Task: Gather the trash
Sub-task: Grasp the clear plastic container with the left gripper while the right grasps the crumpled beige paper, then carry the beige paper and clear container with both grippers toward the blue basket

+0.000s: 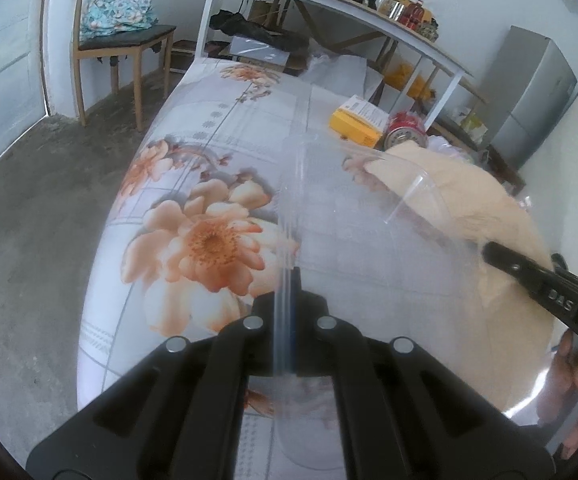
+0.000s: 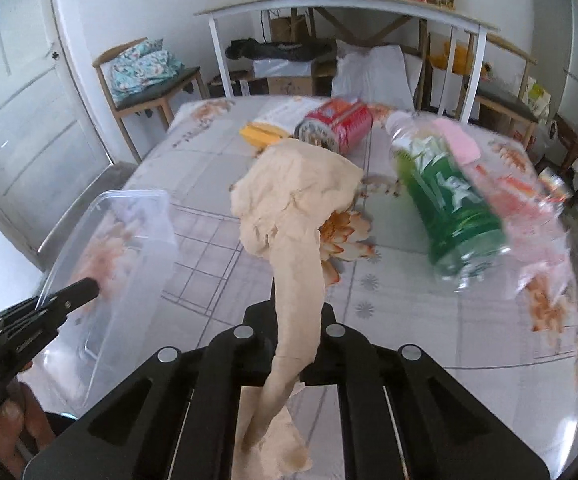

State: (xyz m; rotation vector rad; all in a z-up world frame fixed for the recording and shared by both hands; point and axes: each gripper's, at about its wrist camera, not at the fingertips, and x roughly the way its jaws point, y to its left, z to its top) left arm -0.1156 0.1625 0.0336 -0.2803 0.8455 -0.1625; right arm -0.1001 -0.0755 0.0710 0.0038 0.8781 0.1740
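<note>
My left gripper (image 1: 287, 280) is shut on the rim of a clear plastic container (image 1: 369, 220) and holds it tilted over the floral sheet. In the right wrist view the same container (image 2: 129, 232) is at the left, with the left gripper (image 2: 89, 286) clamped on its edge. My right gripper (image 2: 295, 308) is shut on a crumpled beige paper (image 2: 293, 200), which bulges past the fingertips and hangs down behind them. The left wrist view shows that beige paper (image 1: 449, 192) through the container's wall, with the right gripper (image 1: 493, 250) beside it.
On the floral sheet (image 2: 217, 240) lie a green-labelled bottle (image 2: 449, 200), a red can (image 2: 337, 124), a yellow box (image 2: 261, 132) and a pink wrapper (image 2: 461, 140). A white frame with a cluttered shelf (image 2: 329, 0) stands behind. A wooden chair (image 2: 149, 80) is at the far left.
</note>
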